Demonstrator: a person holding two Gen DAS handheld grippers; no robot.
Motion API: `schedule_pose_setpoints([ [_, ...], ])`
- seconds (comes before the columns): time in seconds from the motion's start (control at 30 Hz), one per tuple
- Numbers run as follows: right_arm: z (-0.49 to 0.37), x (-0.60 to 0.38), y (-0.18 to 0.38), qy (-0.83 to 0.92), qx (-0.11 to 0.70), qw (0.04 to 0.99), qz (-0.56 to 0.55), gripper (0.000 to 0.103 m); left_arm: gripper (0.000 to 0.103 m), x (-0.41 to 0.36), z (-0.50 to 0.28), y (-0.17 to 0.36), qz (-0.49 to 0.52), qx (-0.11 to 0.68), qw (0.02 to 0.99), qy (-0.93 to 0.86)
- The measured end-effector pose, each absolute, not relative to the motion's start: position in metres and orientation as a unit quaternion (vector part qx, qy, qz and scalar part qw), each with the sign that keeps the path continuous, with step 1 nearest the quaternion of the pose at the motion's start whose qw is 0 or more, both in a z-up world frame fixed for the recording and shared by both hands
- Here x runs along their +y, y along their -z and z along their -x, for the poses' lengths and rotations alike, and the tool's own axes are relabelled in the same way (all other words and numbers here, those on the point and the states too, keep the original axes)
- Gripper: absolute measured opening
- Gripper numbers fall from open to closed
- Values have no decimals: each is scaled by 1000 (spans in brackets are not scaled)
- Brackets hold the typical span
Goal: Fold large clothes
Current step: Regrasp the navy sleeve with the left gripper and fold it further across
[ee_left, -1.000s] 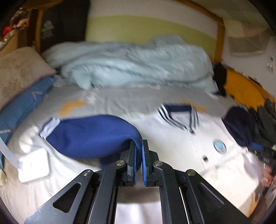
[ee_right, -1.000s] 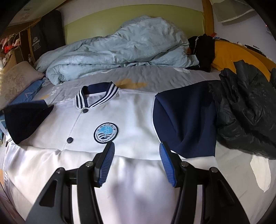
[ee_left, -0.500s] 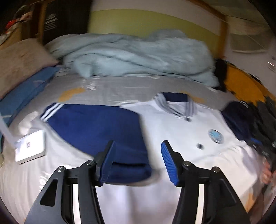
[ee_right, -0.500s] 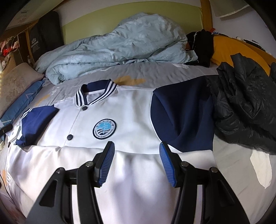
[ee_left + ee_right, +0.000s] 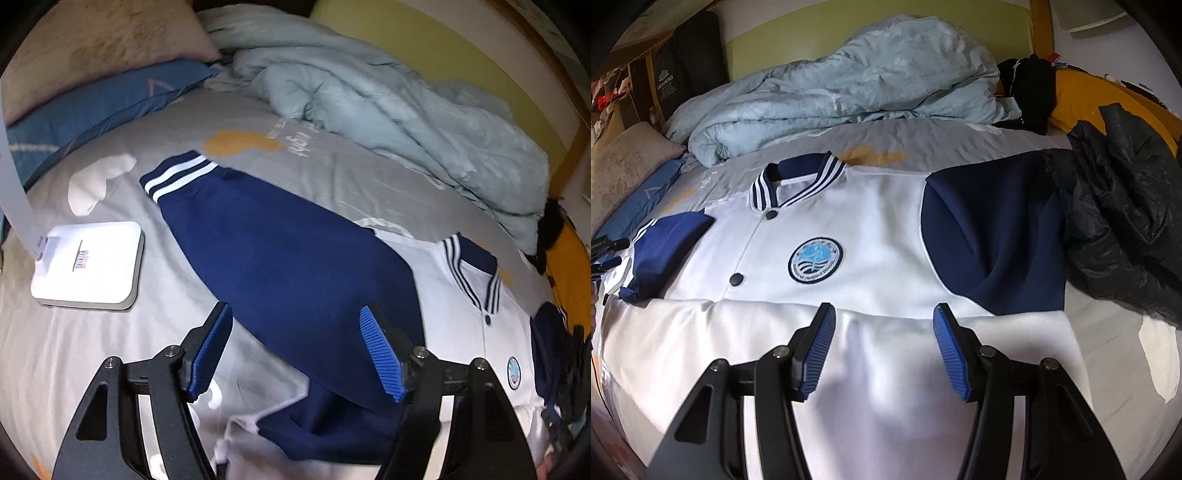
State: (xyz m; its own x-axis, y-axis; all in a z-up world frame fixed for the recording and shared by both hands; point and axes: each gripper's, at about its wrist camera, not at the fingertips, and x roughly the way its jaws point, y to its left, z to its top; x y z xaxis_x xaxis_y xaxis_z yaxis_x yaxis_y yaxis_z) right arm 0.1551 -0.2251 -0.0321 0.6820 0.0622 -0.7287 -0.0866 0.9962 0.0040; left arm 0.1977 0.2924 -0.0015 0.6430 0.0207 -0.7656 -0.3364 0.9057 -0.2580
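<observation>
Jacket [image 5: 871, 236] lies flat on bed [image 5: 332, 177], front up. Left gripper [image 5: 295, 350] open, empty, over navy sleeve [image 5: 288, 266], which runs diagonally away up-left to cuff. Right gripper [image 5: 882, 347] open, empty, above white hem; left is nearer sleeve.

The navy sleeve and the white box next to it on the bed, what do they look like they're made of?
The navy sleeve looks like a soft matte knit, likely fleece or jersey: it drapes without shine, and its striped cuff looks ribbed. The white box looks like hard, smooth plastic, possibly coated card: crisp rounded corners and a faint sheen.
</observation>
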Motion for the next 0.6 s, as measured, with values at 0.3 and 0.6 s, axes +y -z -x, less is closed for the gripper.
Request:
schedule_pose_setpoints([
  [0.3,-156,-224,33,-47,399,916,15,54,5,325,-226,56,271,456,846,-51],
  [0.6,-153,-223,23,-51,389,920,10,54,3,250,-181,-48,137,288,947,27],
])
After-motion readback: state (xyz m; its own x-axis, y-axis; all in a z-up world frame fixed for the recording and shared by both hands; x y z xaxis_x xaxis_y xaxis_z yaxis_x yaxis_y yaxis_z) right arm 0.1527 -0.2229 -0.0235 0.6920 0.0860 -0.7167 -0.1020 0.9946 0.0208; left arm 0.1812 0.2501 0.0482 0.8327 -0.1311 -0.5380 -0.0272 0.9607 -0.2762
